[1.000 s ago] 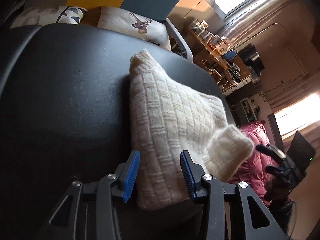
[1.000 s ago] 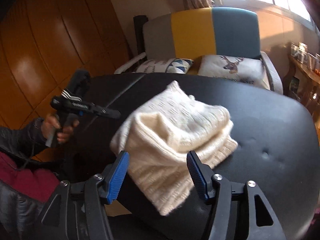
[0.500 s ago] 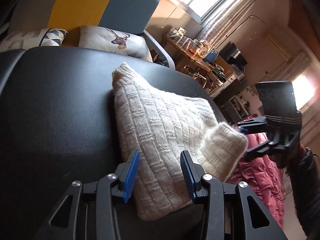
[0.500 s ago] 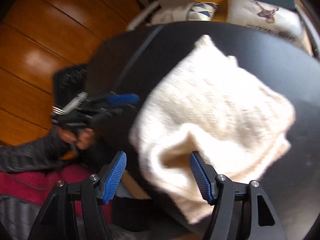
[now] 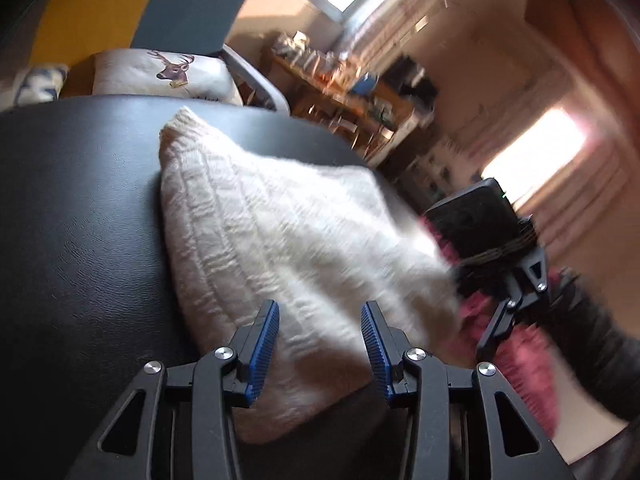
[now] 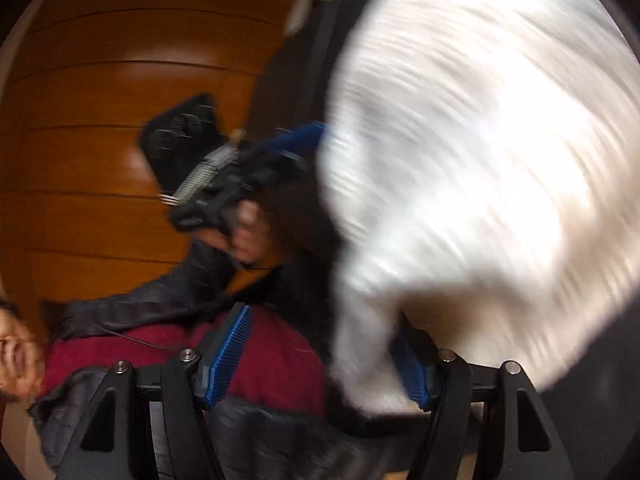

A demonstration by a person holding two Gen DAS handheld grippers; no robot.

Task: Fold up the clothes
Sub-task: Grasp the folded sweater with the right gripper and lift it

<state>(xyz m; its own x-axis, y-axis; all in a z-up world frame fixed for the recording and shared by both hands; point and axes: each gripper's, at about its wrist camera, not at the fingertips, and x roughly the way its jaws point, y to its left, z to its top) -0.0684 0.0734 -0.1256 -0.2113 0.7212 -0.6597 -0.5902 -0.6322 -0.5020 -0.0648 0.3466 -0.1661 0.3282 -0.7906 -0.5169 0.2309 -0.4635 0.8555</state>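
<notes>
A wide black padded surface [image 5: 80, 248] fills the left wrist view, and on it a cream knitted sweater [image 5: 280, 240] is laid, already folded into a thick bundle whose near corner hangs over the near edge. Beyond the surface a sofa with a deer-print cushion [image 5: 164, 76] is seen.

The folding is judged to be near its end: the bundle is compact, and what appears to remain is a last tuck or a squaring of the near edge. For that, the loose near fold would have to be taken cleanly and the hanging corner brought back onto the surface without the layers below being dragged open.

The left gripper [image 5: 320, 344] is held low at the near edge with its blue pads spread wide apart; the sweater's near part is seen between them, but nothing is pinched, and contact cannot be confirmed. In the right wrist view, which is heavily blurred, the right gripper [image 6: 320, 360] is likewise spread wide. A fold of the sweater [image 6: 480, 160] is seen lying over or in front of its right pad, partly hiding it; whether the fabric is touched there cannot be told, and no grip is closed on it.
</notes>
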